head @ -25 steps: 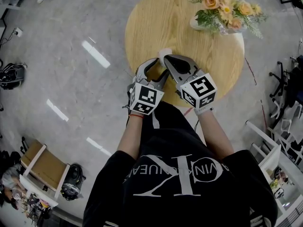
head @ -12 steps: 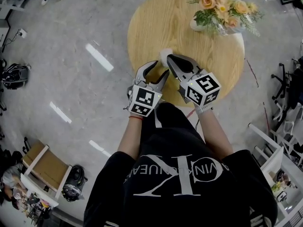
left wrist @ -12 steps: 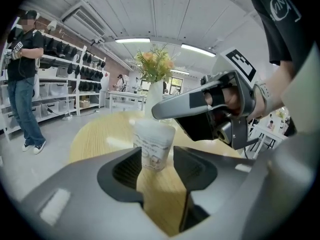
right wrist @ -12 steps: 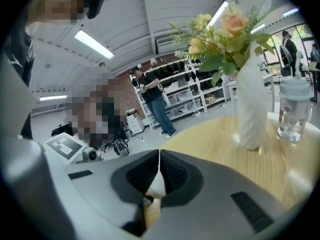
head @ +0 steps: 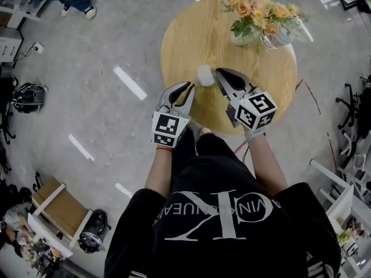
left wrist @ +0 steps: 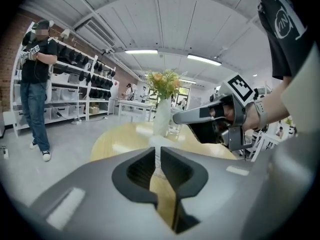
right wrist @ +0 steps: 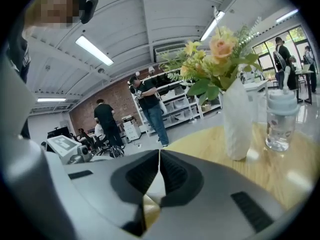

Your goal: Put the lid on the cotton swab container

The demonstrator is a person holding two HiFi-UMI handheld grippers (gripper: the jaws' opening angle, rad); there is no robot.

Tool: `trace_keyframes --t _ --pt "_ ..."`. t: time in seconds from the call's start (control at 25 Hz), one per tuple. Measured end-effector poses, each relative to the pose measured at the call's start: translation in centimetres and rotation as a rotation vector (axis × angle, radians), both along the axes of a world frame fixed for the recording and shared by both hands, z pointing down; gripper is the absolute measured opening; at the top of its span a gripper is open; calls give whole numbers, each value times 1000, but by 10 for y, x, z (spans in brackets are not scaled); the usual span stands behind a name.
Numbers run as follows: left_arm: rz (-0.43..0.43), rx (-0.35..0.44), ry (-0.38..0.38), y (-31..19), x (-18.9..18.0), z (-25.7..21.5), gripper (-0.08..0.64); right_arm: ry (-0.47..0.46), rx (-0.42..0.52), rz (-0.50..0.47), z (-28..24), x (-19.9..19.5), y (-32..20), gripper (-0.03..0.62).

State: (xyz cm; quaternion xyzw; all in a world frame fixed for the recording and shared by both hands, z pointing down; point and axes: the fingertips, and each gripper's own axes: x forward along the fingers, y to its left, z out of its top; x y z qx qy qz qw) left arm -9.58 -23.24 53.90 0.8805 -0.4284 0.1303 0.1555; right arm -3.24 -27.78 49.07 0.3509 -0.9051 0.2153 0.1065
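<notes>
The cotton swab container [head: 204,75] is a small white cylinder standing upright near the front of the round wooden table [head: 185,33]. Its top looks white and covered. My left gripper [head: 186,88] hovers at the table's front edge, just left of the container and apart from it. Its jaws are closing to a narrow slit with nothing between them [left wrist: 159,151]. My right gripper [head: 219,72] points at the container from the right, close beside it, shut and holding nothing. In the right gripper view the jaw tips [right wrist: 159,154] meet, with something pale showing below them.
A white vase of peach and yellow flowers [head: 255,10] and a clear bottle [right wrist: 281,119] stand at the table's far side. Grey floor surrounds the table. People stand by shelving [left wrist: 37,84] in the background [right wrist: 150,109].
My left gripper's jaws have come together from wide open and it has drawn back left from the container. The right gripper's tip has backed slightly off the container.
</notes>
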Motion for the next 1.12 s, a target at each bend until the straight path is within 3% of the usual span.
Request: trace_keyframes --t 0.16,0.44,1.12 --pt "-74 5 -2 -6 -18 -11 12 0 23 22 -9 12 0 17" --pt "-169 66 21 -17 -44 -43 12 -16 105 57 -36 33 0 17" --pt "-289 214 28 -28 -76 -127 11 -91 282 88 -113 56 -6 17"
